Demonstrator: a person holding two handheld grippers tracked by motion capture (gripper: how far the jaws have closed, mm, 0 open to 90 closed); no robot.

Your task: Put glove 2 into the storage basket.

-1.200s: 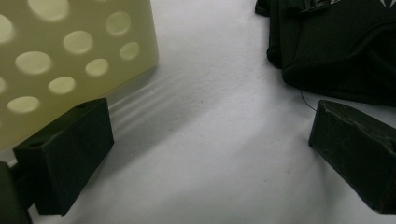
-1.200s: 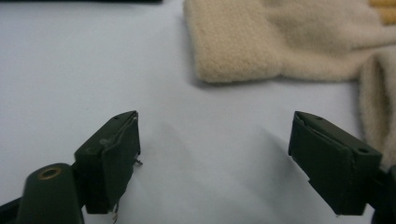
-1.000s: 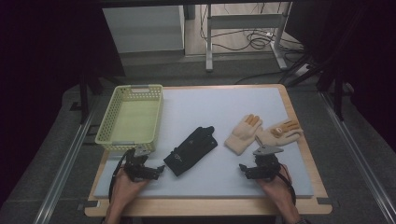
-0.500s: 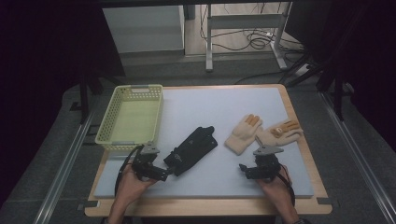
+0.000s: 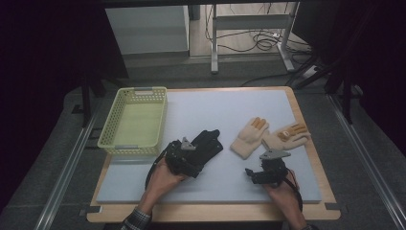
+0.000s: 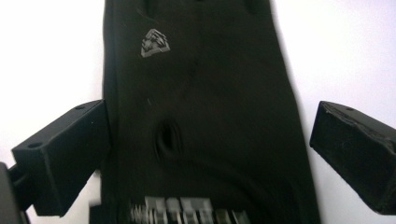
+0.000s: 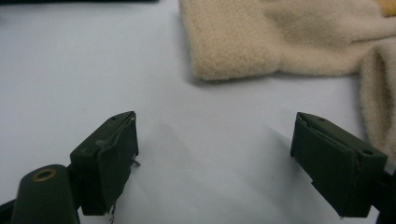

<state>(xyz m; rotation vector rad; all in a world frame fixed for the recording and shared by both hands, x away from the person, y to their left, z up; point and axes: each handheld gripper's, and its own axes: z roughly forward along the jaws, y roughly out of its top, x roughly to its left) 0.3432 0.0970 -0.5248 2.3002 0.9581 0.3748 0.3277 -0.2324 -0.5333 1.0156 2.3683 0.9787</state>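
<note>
A black glove (image 5: 207, 145) (image 6: 201, 116) lies flat on the white mat (image 5: 215, 115) near its middle. My left gripper (image 5: 184, 156) (image 6: 210, 154) is open over the glove's cuff end, one jaw on either side of it. Two cream gloves with orange fingertips lie to the right: one (image 5: 248, 138) (image 7: 261, 42) nearer the middle, the other (image 5: 286, 135) beside it. My right gripper (image 5: 258, 175) (image 7: 215, 158) stands open on bare mat just short of the nearer cream glove's cuff, nothing between its jaws.
A yellow-green mesh basket (image 5: 135, 120) sits at the mat's left edge with nothing in it. The wooden table edge (image 5: 210, 213) frames the mat. Table legs and cables lie on the floor beyond.
My left gripper has moved right and forward from the front left of the mat onto the black glove's cuff. The right gripper has stayed put.
</note>
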